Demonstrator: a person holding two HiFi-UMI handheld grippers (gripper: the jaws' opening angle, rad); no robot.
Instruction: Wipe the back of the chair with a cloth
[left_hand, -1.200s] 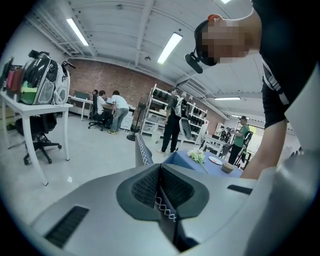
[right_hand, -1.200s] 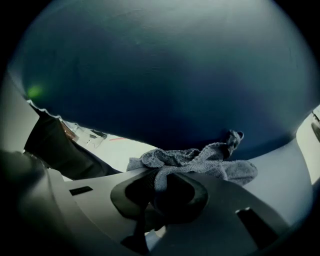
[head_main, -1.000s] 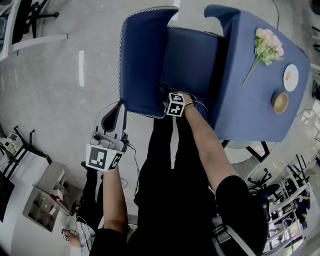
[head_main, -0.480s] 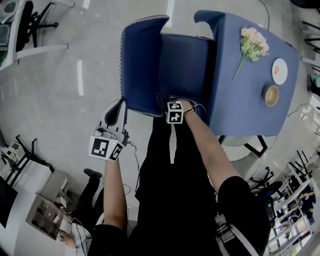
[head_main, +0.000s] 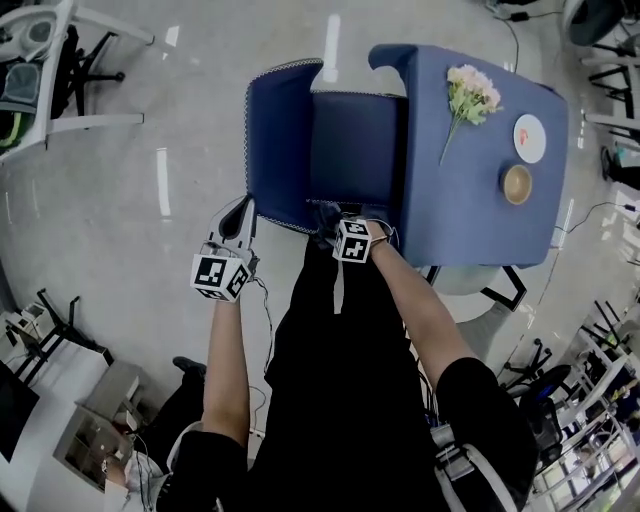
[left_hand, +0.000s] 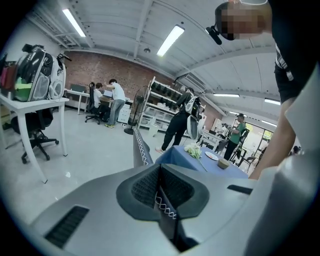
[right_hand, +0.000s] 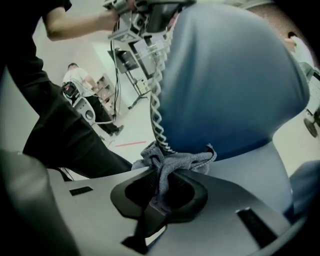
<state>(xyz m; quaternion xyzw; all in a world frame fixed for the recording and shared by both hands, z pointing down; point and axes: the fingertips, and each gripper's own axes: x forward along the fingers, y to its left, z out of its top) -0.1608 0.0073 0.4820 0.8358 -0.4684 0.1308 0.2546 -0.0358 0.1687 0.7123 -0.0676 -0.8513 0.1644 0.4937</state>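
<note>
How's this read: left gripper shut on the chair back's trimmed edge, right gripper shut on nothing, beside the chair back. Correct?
One slip: the right gripper is not empty. The right gripper view shows its jaws shut on a grey cloth, bunched at the chair back. The left gripper is shut on the trimmed edge, as stated.

A blue-draped tabletop (head_main: 470, 215) carries a bunch of pale flowers (head_main: 472, 92), a white plate (head_main: 529, 138) and a brown bowl (head_main: 517, 184). A person in a white shirt (left_hand: 118, 95) stands across the glossy grey floor (head_main: 110, 200).
</note>
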